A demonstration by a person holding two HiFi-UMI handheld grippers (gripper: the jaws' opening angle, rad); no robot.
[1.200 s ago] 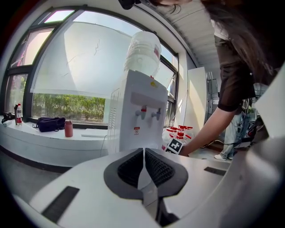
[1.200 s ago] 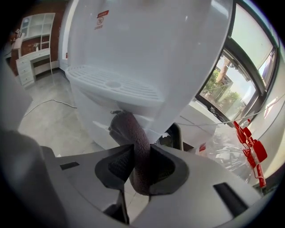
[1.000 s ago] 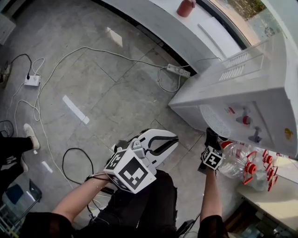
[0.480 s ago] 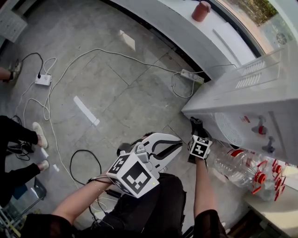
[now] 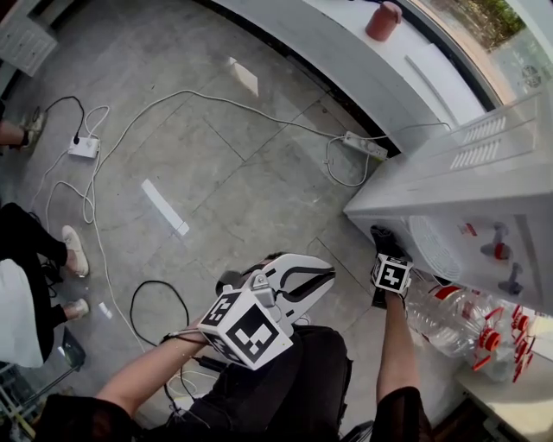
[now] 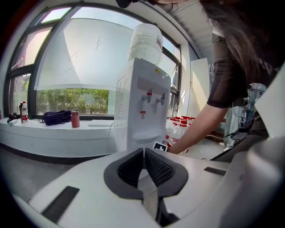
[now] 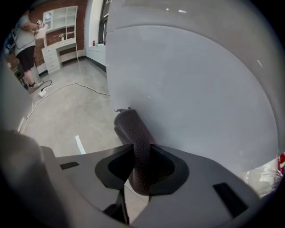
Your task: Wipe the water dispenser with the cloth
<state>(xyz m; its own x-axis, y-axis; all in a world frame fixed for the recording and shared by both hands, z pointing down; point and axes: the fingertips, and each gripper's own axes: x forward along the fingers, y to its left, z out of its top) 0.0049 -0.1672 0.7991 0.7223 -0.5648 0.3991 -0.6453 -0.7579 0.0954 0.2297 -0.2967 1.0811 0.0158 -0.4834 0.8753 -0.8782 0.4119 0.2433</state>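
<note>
The white water dispenser (image 5: pixel 449 181) stands at the right of the head view, with a large bottle (image 6: pixel 146 42) on top in the left gripper view. My right gripper (image 5: pixel 385 243) is shut on a dark cloth (image 7: pixel 133 138). The cloth's rolled end presses against the dispenser's plain side wall (image 7: pixel 191 89), low down near its front corner. My left gripper (image 5: pixel 298 280) hangs in front of my legs, away from the dispenser. Its pads (image 6: pixel 153 167) touch with nothing between them.
Cables and two power strips (image 5: pixel 363 145) (image 5: pixel 84 148) lie on the grey floor. Several red-capped water bottles (image 5: pixel 467 324) lie beside the dispenser's foot. A red cup (image 5: pixel 383 19) stands on the window ledge. Another person's legs (image 5: pixel 34 242) are at the left.
My right gripper and the cloth have moved from under the dispenser's drip tray leftward to its lower corner. The left gripper has stayed shut and nearly still.
</note>
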